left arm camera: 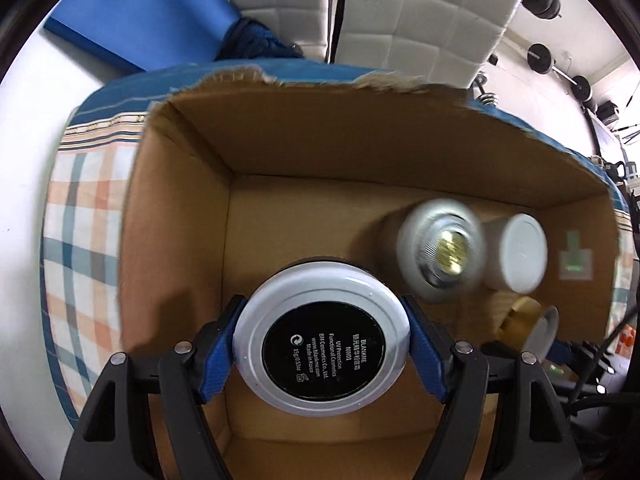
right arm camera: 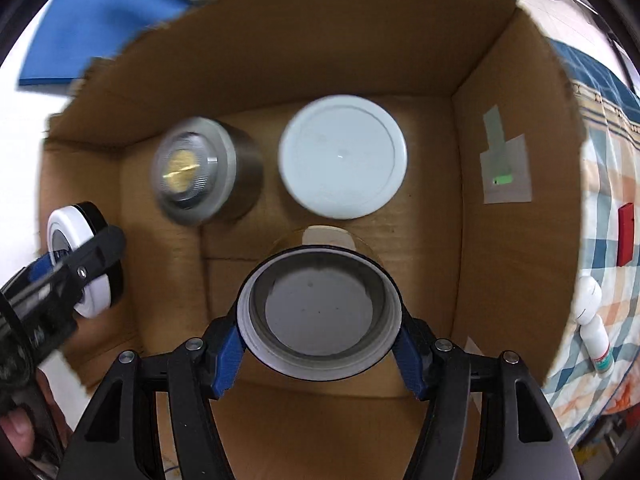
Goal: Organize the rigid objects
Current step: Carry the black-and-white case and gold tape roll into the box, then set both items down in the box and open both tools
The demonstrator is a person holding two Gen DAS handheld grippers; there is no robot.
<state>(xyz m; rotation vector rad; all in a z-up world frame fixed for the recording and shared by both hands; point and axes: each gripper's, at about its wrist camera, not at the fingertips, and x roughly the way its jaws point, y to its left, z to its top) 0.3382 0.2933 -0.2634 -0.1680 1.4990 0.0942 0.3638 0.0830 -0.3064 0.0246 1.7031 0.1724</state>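
Note:
A round white compact with a black label sits between the blue pads of my left gripper, which is shut on it above the left part of an open cardboard box. My right gripper is shut on a round jar with a white threaded rim and a grey inside, held over the box. A silver jar with a gold centre and a white-lidded jar stand side by side on the box floor. At the left edge of the right wrist view, the left gripper holds the compact.
The box stands on a plaid cloth. A blue mat lies beyond it on white padding. A white roll-on bottle and a red item lie on the cloth right of the box. A person's hand shows at lower left.

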